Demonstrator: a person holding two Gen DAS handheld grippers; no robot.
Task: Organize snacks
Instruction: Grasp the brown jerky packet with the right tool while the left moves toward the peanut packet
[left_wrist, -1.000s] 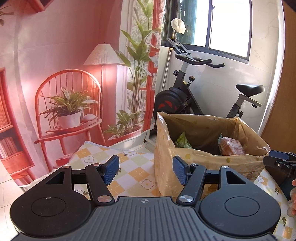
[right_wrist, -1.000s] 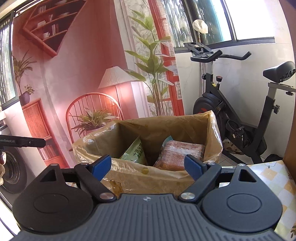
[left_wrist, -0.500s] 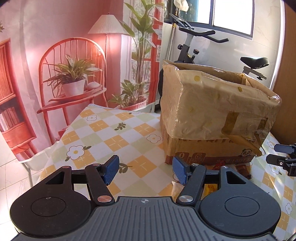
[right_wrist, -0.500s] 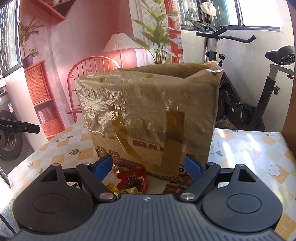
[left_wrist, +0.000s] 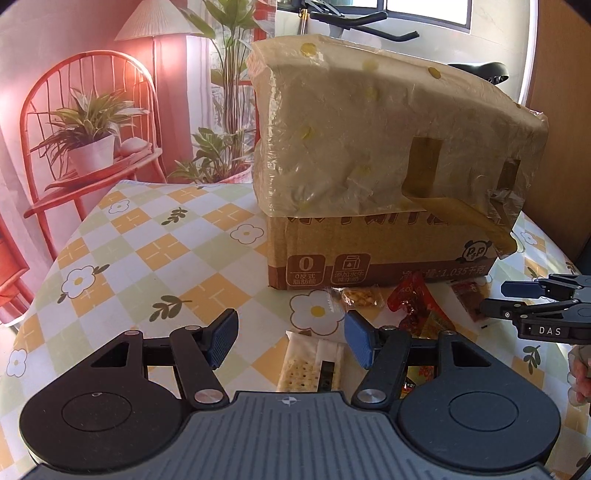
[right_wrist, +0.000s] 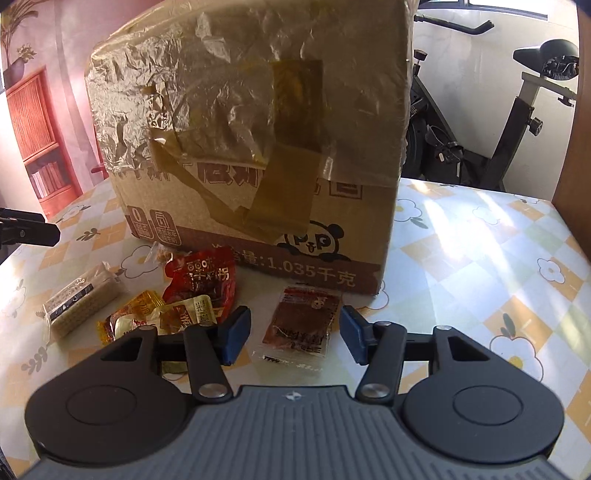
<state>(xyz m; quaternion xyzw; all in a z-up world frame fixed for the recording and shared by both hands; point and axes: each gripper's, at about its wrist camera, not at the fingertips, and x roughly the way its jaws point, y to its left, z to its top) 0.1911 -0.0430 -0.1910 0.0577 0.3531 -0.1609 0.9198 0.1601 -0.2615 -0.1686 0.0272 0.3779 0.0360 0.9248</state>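
Note:
A cardboard box (left_wrist: 388, 184) lined with a plastic bag stands on the flowered tablecloth (left_wrist: 155, 251); its inside is hidden. Loose snacks lie in front of it: a cracker pack (left_wrist: 310, 363), a small nut pack (left_wrist: 360, 295), a red pouch (right_wrist: 201, 277), yellow packets (right_wrist: 144, 314) and a flat reddish-brown jerky pack (right_wrist: 301, 321). My left gripper (left_wrist: 290, 341) is open, low over the table, with the cracker pack's far end between its fingers. My right gripper (right_wrist: 293, 334) has its jaws closing around the jerky pack, which lies between the pads with gaps on both sides.
An exercise bike (right_wrist: 517, 122) stands behind the table on the right. A printed backdrop with a red chair (left_wrist: 85, 122) hangs to the left. The right gripper (left_wrist: 498, 297) shows at the left view's right edge, a hand (left_wrist: 580, 373) below it. The left gripper's tip (right_wrist: 29, 229) shows at the right view's left edge.
Both grippers have dropped from above the box's open top to the table in front of it. The right jaws have narrowed; the left jaws are unchanged.

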